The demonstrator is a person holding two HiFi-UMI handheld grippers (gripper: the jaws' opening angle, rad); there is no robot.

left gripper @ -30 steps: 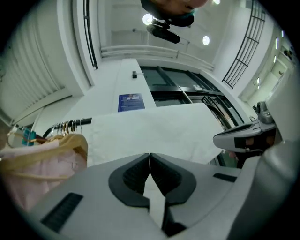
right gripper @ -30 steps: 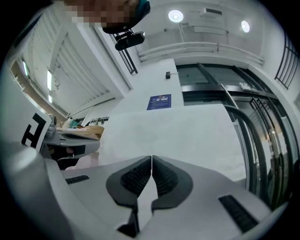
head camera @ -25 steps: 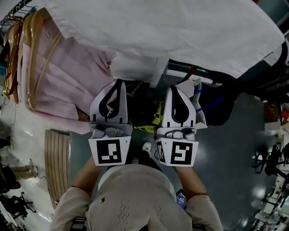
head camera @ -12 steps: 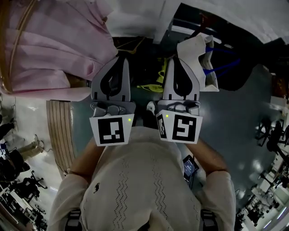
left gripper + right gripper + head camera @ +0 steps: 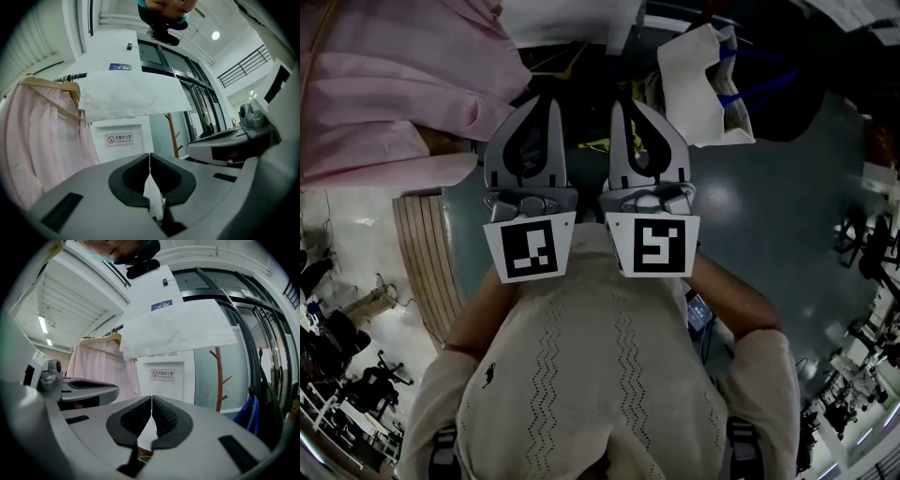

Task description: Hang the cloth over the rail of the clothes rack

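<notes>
The wide white cloth [image 5: 133, 93] already lies draped over the dark rail [image 5: 75, 76] of the clothes rack, just beside a pale pink shirt [image 5: 37, 140]; the left gripper [image 5: 547, 97] and right gripper [image 5: 621, 101] are both closed on nothing, side by side, well apart from it; the hanging looks done, so any retreat should avoid brushing the hem; below is a glossy grey-green floor [image 5: 769, 216]; ahead, a white wall with a no-smoking sign [image 5: 118, 138].

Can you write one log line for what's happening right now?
left gripper: shut, empty | right gripper: shut, empty | white cloth: hanging spread, not held | pink garment: beside cloth
</notes>
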